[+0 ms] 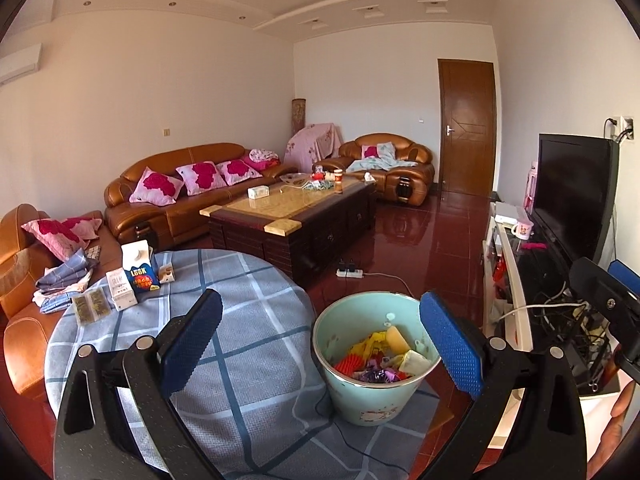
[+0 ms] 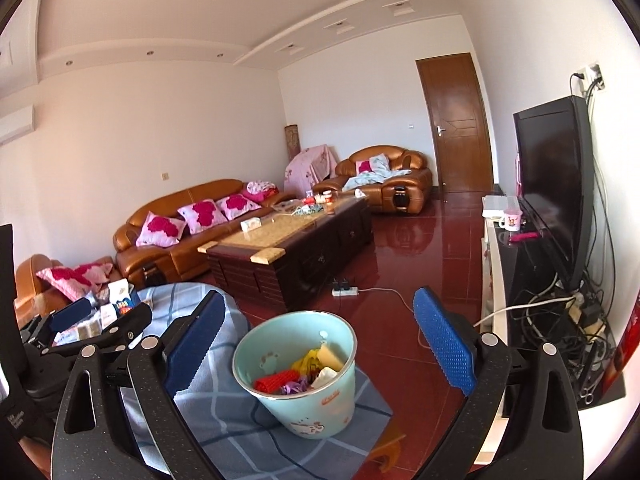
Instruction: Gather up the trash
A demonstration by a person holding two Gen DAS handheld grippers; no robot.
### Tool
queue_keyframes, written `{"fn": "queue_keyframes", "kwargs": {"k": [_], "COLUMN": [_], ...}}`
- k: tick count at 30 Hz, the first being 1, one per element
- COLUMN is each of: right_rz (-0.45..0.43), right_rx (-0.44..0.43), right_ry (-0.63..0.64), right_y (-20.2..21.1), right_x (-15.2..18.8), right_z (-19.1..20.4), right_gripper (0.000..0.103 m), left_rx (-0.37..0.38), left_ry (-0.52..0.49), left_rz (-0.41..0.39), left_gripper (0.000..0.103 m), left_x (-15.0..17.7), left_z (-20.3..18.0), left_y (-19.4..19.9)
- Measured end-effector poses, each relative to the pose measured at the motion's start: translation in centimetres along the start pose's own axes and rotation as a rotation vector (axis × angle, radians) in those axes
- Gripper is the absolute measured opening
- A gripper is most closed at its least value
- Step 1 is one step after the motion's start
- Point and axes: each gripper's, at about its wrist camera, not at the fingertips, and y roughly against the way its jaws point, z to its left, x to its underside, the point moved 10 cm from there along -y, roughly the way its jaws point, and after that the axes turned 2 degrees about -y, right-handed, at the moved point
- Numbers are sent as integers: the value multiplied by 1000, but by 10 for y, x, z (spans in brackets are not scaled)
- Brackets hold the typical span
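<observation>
A pale green bin [image 1: 374, 394] stands beside a round table with a checked blue cloth [image 1: 248, 320]. The bin holds yellow, red and purple wrappers [image 1: 380, 356]. On the table's far left lie a blue-and-white carton [image 1: 138, 268], a white box [image 1: 122, 290], a small box [image 1: 167, 273] and gold packets [image 1: 91, 305]. My left gripper [image 1: 320, 340] is open and empty above the table edge and bin. My right gripper [image 2: 316, 344] is open and empty, with the bin [image 2: 304, 396] between its fingers. The left gripper shows in the right wrist view [image 2: 96, 320].
A dark wooden coffee table [image 1: 296, 216] with clutter stands beyond. Brown leather sofas [image 1: 180, 192] with pink cushions line the left and back. A TV [image 1: 572, 196] on a stand with tangled cables is at right. A power strip [image 1: 350, 273] lies on the red floor.
</observation>
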Motion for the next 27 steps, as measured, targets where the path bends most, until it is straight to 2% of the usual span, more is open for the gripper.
{"fn": "queue_keyframes", "kwargs": {"k": [11,27], "right_rz": [-80,-62], "right_rx": [14,3], "right_ry": [7,26], "right_y": [13,9], "right_x": [-11,-3], "right_z": [-1,8], "right_gripper": [94,94], "left_rx": [-6,12], "left_ry": [10,6], "left_rz": [-39,-49], "left_gripper": [97,97], "left_x": [-8,-8], "left_z": [1,-1], "left_y": [13,15]}}
